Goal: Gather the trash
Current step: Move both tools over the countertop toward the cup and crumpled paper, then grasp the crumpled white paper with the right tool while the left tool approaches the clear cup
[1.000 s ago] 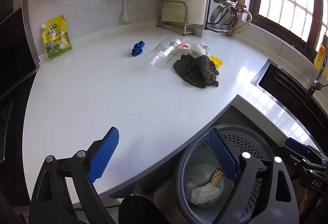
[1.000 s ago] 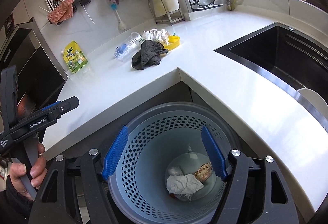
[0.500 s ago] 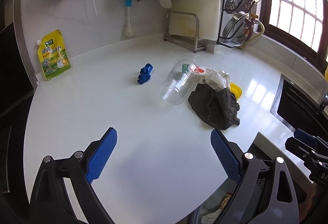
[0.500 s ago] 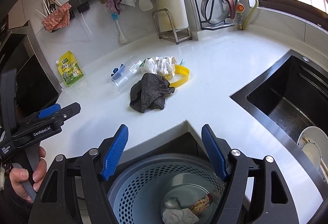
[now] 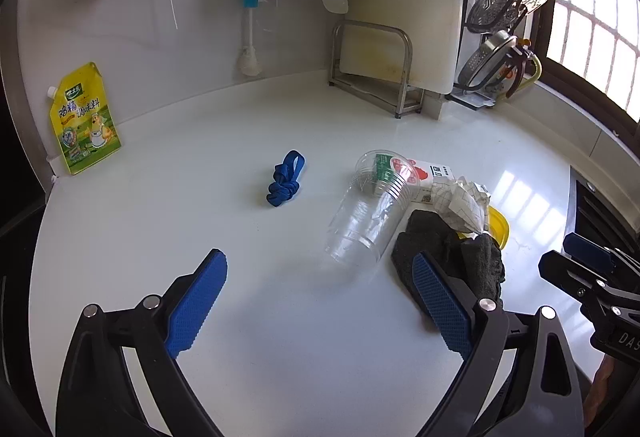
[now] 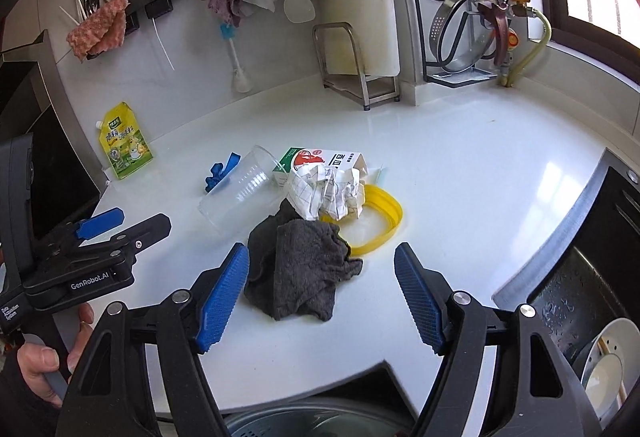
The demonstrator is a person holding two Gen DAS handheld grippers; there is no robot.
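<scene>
A heap of trash lies on the white counter (image 5: pixel 280 309): a clear plastic cup (image 5: pixel 368 209) on its side, a red and green carton (image 5: pixel 416 175), crumpled paper (image 5: pixel 466 207), a dark grey rag (image 5: pixel 448 257) and a yellow ring lid (image 6: pixel 380 221). A knotted blue strap (image 5: pixel 286 179) lies apart to the left. My left gripper (image 5: pixel 320 301) is open and empty, just short of the cup. My right gripper (image 6: pixel 320 297) is open and empty, its jaws standing either side of the rag (image 6: pixel 304 269). The cup (image 6: pixel 240 193), carton (image 6: pixel 320 161) and paper (image 6: pixel 332 193) lie beyond.
A yellow seasoning pouch (image 5: pixel 84 121) leans on the back wall. A metal stand (image 5: pixel 376 65) with a cutting board and a pot-lid rack (image 6: pixel 464 9) are at the back. The black sink (image 6: pixel 580 261) is on the right. The grey bin rim (image 6: pixel 320 421) shows below the counter edge.
Both grippers have moved forward from over the bin to over the counter; the trash heap is now much nearer and the bin has nearly dropped out of view. Both stayed open.
</scene>
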